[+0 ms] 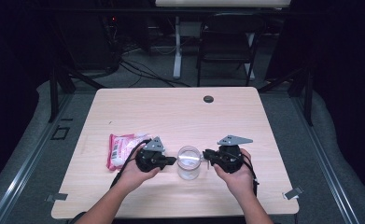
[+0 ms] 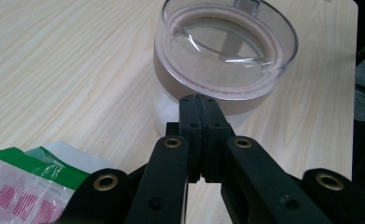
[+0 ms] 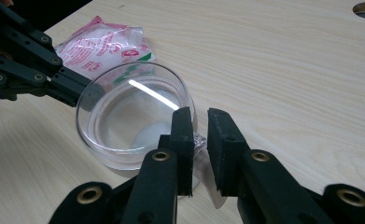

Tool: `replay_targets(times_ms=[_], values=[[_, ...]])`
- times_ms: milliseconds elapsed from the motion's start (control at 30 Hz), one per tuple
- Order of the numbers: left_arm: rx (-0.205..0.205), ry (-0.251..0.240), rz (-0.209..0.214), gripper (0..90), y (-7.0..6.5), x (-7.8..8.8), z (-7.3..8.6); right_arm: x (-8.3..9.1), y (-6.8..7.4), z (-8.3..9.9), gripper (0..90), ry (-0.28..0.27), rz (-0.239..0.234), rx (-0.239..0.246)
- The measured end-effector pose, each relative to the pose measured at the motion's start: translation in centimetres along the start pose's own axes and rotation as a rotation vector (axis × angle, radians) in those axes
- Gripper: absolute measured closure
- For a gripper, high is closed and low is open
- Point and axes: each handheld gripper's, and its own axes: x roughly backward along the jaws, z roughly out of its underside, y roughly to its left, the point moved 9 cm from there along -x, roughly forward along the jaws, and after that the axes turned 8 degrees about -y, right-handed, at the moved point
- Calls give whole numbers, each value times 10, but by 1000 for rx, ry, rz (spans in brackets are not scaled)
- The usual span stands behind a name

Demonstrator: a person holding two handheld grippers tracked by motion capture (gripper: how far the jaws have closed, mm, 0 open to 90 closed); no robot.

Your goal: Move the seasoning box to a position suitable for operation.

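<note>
Two grippers at the clear cup point(image 1: 188, 162): left gripper point(image 2: 200, 100) fully closed, empty, against its side; right gripper point(image 3: 200, 122) pinching its handle, packet point(image 1: 122, 148) beyond the left one.

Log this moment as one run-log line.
left gripper: shut, tips at clear container | right gripper: on container's tab | pink packet: on table, untouched

We hold our left tongs point(image 1: 170, 160) shut, jaws pressed together, and our right tongs point(image 1: 207, 153) slightly parted, both pointing inward.
</note>
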Motion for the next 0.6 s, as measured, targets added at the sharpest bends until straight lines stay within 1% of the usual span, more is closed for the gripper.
replay_targets(times_ms=[67,100,167,233,300,467,600], values=[[-7,13,-3,896,0,-1,2,0,0,0,804,0,0,0],[-8,10,-8,895,1,-1,2,0,0,0,803,0,1,0],[-2,8,-1,894,1,-1,1,0,0,0,802,-1,0,0],[5,-7,3,895,0,1,-1,0,0,0,802,-5,0,-4],[0,-15,1,894,0,2,-2,-1,1,0,799,-7,-5,-8],[3,-19,5,894,-1,4,-4,-1,0,0,797,-7,-5,-9],[9,-42,4,894,-1,5,-6,-1,0,0,796,-10,-2,-12]])
